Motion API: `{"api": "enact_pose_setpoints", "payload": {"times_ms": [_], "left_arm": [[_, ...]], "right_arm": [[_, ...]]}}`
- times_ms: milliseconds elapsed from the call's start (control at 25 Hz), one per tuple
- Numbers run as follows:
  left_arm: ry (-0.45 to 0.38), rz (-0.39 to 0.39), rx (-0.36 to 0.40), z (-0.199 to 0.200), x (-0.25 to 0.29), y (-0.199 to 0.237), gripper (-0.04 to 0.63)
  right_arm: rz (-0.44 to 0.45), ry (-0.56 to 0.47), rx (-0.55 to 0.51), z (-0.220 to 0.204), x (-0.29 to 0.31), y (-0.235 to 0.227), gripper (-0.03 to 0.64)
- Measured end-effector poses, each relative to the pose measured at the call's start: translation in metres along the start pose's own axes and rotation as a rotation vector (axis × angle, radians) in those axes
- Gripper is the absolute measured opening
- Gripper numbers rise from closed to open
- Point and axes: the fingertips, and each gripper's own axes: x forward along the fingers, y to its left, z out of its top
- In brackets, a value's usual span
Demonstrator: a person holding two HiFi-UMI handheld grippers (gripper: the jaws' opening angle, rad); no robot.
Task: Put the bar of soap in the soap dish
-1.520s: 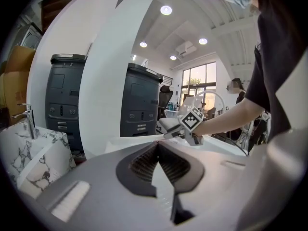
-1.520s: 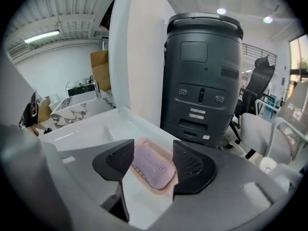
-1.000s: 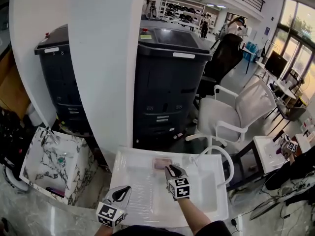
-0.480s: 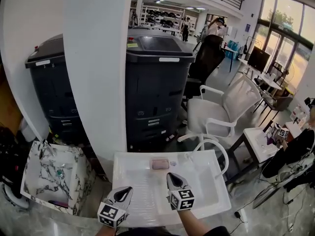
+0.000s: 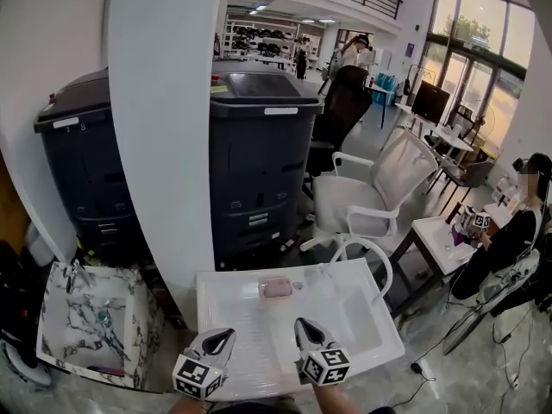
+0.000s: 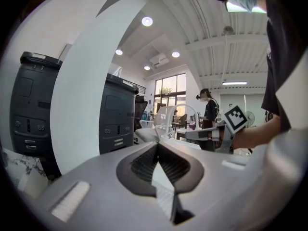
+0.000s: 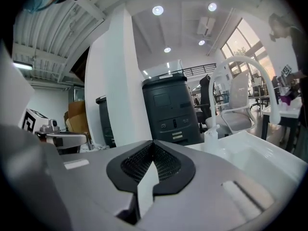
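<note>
Right gripper (image 5: pixel 305 326) has pulled back from the far edge of the sink unit (image 5: pixel 246 339) toward the bottom of the head view. A second ago it reached over the pink block there with its jaws part open. Now its own view shows the jaws pressed together with nothing between them (image 7: pixel 153 150).

The bar of soap (image 5: pixel 276 288) lies at the back rim of the white top, just above centre of the lower half of the frame, and appears to sit inside the soap dish (image 5: pixel 262 292). It has not shifted on the sink top while the gripper withdrew. From this I judge the placement done, with the hand simply clearing away.

The left gripper (image 5: pixel 217 338) hangs at the lower left of the sink top, well apart from the soap. Its jaws are also together and empty (image 6: pixel 158 149).

The dish is small and far off in the head view, so its rim is hard to separate from the soap, and I cannot tell how squarely the bar sits in it. Neither gripper view shows the soap at all. The right one looks past the arched faucet (image 7: pixel 250 66) and the basin (image 7: pixel 252 155). The person's arms are cut off by the bottom edge.
</note>
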Motion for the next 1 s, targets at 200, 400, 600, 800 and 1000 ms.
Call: {"api": "enact_pose_setpoints", "payload": {"times_ms": [200,400,600,800,1000], "left_arm": [[0.003,-0.046,0.014,-0.002,-0.002,-0.006,0.052],[0.006,-0.085,0.021,-0.002,-0.003,-0.012,0.052],[0.009,-0.107,0.027,-0.004,-0.006,-0.017,0.052],[0.012,-0.112,0.028,-0.006,-0.010,-0.020,0.052],[0.019,-0.112,0.022,-0.010,-0.016,-0.025,0.052]], "right_arm": [[-0.025,-0.015,0.012,-0.005,-0.020,0.010,0.004],[-0.053,-0.024,0.032,-0.009,-0.033,0.014,0.003],[-0.058,-0.028,0.073,-0.013,-0.045,0.018,0.004],[-0.042,-0.035,0.102,-0.015,-0.055,0.026,0.003],[-0.036,-0.021,0.111,-0.023,-0.060,0.029,0.003]]}}
